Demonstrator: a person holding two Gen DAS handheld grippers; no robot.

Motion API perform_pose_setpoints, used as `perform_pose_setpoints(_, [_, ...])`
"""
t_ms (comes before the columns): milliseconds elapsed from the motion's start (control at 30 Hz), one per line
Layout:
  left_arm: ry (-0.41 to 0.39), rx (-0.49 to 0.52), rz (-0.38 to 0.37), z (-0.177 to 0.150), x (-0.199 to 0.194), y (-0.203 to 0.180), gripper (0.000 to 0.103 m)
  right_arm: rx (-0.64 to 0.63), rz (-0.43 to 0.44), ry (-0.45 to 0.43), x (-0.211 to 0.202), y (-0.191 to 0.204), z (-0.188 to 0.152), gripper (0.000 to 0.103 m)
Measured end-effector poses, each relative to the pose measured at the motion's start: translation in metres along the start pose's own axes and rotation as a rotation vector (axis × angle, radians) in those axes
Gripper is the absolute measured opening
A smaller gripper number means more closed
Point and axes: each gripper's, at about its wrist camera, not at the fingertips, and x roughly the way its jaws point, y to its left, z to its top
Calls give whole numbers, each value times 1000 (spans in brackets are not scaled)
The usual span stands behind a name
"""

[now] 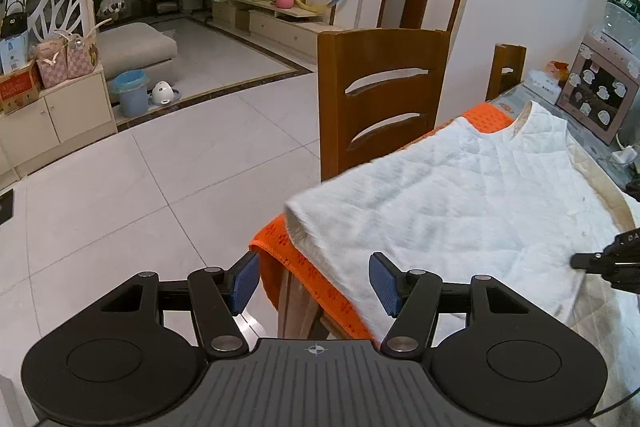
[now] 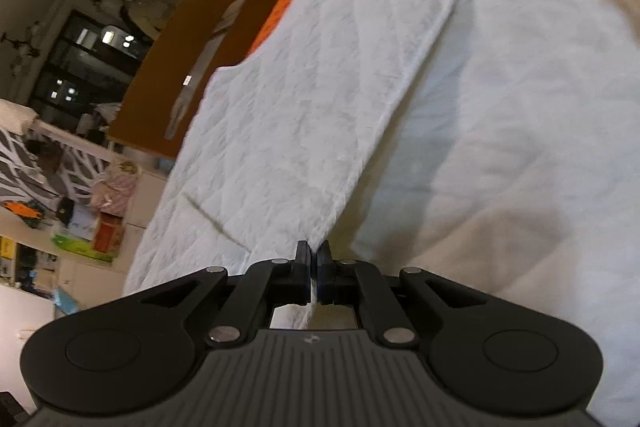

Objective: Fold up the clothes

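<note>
A white quilted sleeveless top [image 1: 460, 199] lies spread on an orange cloth [image 1: 304, 263] over the table. My left gripper [image 1: 316, 283] is open and empty, at the table's near left corner, its blue pads astride the top's hem corner. My right gripper [image 2: 313, 259] is shut on the top's [image 2: 288, 115] edge at the hem. It also shows in the left wrist view [image 1: 580, 261] at the right, pinching the top's right side.
A wooden chair [image 1: 384, 99] stands against the table's left side, a second chair [image 1: 508, 71] behind it. Boxes [image 1: 596, 95] sit at the table's far end. A cream cloth [image 2: 520, 107] covers the table under the top. Tiled floor [image 1: 140, 187] lies left.
</note>
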Motion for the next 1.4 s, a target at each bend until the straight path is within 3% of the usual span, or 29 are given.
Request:
perform_pose_setpoints(500, [-4,40,-85,6,12,-12,62,14,-142,-76,-15,7,0,3])
perform_pose_setpoints(733, [16,104,-157,9,22,-29,62,1,-136,-33,12,24,-5,4])
perform_pose_setpoints(1033, [65,166,-112,15,50,-28,55,-45,-145,-33,47,58,-5,4])
perform_pose_setpoints(1267, [125,198,-137,17,71,-22,54,-23,-168,-67,43,52,-4,3])
perform_pose_setpoints(1400, [94,184,-191,26,58,-22,55,-65,-169,-67,25,47,-8,10])
